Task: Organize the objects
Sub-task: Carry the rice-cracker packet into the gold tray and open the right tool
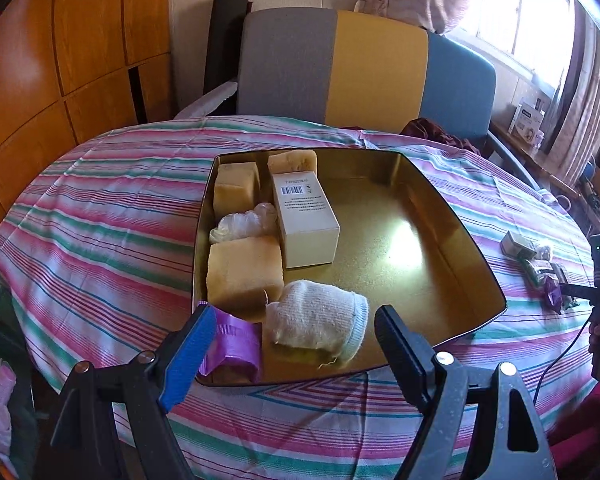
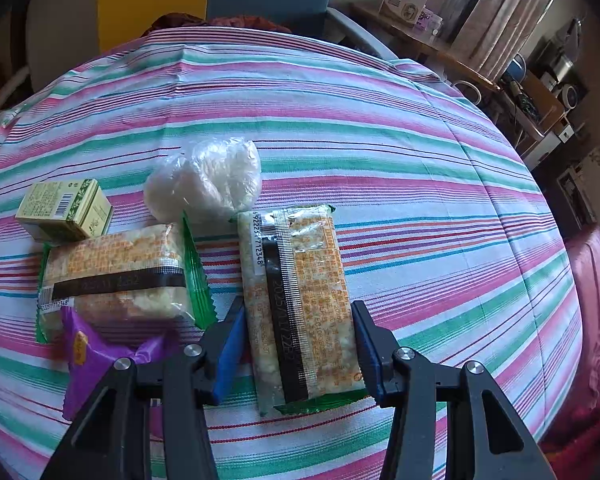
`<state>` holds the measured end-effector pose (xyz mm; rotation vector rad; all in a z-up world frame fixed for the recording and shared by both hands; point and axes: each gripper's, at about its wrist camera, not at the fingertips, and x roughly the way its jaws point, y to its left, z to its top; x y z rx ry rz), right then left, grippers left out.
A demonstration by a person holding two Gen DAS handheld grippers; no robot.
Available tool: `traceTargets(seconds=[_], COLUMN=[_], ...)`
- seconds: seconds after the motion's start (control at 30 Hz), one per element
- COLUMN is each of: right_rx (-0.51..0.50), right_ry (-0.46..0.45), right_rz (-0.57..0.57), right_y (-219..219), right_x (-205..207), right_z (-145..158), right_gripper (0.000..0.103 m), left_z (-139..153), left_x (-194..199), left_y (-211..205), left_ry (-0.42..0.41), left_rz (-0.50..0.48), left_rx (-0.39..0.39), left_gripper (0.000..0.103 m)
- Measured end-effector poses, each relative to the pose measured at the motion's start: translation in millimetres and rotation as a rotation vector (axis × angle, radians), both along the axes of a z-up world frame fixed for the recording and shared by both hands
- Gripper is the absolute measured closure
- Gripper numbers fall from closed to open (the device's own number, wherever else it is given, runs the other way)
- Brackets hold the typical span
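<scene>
A gold tin tray (image 1: 460, 232) sits on the striped tablecloth. It holds three yellow blocks (image 1: 244, 272), a white box (image 1: 306, 220), a clear wrapped bundle (image 1: 244, 222), a rolled white sock (image 1: 320, 326) and a purple packet (image 1: 232, 344). My left gripper (image 1: 296, 316) hangs open over the tray's near edge, with nothing gripped. In the right wrist view my right gripper (image 2: 298, 308) straddles a green-edged snack packet (image 2: 300, 280) lying on the cloth, pads against its long sides. Beside it lie a second snack packet (image 2: 120, 276), a purple packet (image 2: 96, 356), a green box (image 2: 66, 210) and a plastic-wrapped white lump (image 2: 208, 180).
A grey, yellow and blue chair back (image 1: 364, 64) stands behind the table. Wooden cupboards (image 1: 60, 60) are at the left, a window and side shelf (image 1: 528, 120) at the right. The right half of the tray floor (image 1: 388, 248) is bare. A red cushion (image 2: 592, 280) lies off the table's right edge.
</scene>
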<state>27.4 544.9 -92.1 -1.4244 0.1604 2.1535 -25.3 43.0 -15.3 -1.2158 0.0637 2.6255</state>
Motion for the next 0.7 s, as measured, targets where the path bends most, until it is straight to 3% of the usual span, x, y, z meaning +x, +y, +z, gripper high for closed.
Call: traceTargets(seconds=[0.37, 0.7], right_rx=[-0.042, -0.128], right_ry=[0.025, 0.126], right_rz=[-0.044, -0.120], right_y=[6.2, 15.4], right_x=[0.8, 10.5], right_z=[0.6, 15.0], right_gripper=[0.053, 0.053], left_z=[2.3, 0.7], left_x=[5.8, 10.4], left_y=[-2.0, -0.6], left_ry=[0.021, 0.019], left_rz=[0.016, 0.000], left_rx=[-0.003, -0.016], left_gripper=[0.027, 0.031])
